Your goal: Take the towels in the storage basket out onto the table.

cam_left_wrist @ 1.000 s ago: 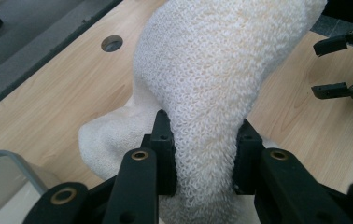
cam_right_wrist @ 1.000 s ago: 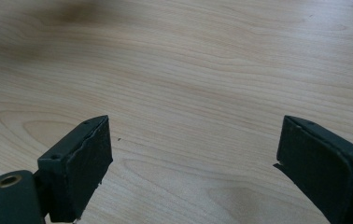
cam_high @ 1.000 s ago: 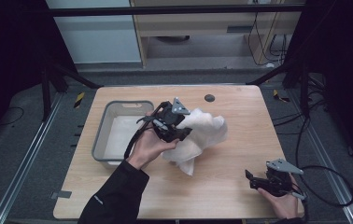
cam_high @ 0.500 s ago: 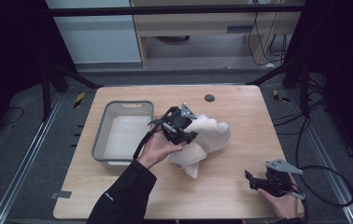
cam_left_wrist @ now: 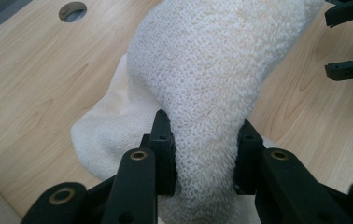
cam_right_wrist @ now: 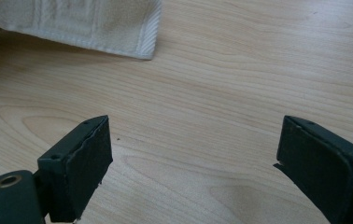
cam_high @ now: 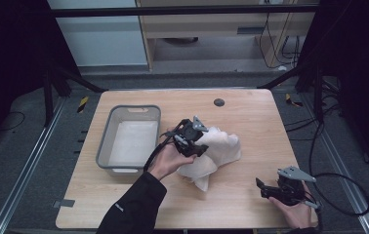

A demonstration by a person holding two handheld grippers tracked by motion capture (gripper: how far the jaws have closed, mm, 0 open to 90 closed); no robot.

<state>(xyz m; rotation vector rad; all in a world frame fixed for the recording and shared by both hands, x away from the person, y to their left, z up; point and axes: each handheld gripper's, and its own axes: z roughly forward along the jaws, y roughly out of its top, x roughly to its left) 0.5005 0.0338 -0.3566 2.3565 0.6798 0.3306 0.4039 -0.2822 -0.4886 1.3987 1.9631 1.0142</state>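
High view: the left gripper point(cam_high: 198, 144) is clamped on a bunched white terry towel point(cam_high: 216, 153), which lies crumpled near the middle of the wooden table point(cam_high: 251, 112), just right of a grey plastic bin point(cam_high: 105, 146). The right gripper point(cam_high: 265, 191) rests near the table's front right corner, well apart from the towel, holding nothing.

Left gripper view: the jaws are closed on a thick fold of the towel point(cam_left_wrist: 212, 70); the loop pile bulges out between and above the pads. The rest of the cloth trails down onto the table.

Right gripper view: the jaws stand wide apart over bare wood; a hemmed towel corner point(cam_right_wrist: 118, 28) lies ahead of them, untouched.

Handling assessment: the towel appears light, soft and fully limp, not fragile, and its pile should grip well. A pinch on a bunched fold will carry it but leaves loose cloth dragging; a hem or corner gives a cleaner hold.

Change noted: against the earlier high views, the left gripper has come lower and the towel bundle has sunk and flattened onto the table. The right gripper has kept its place.
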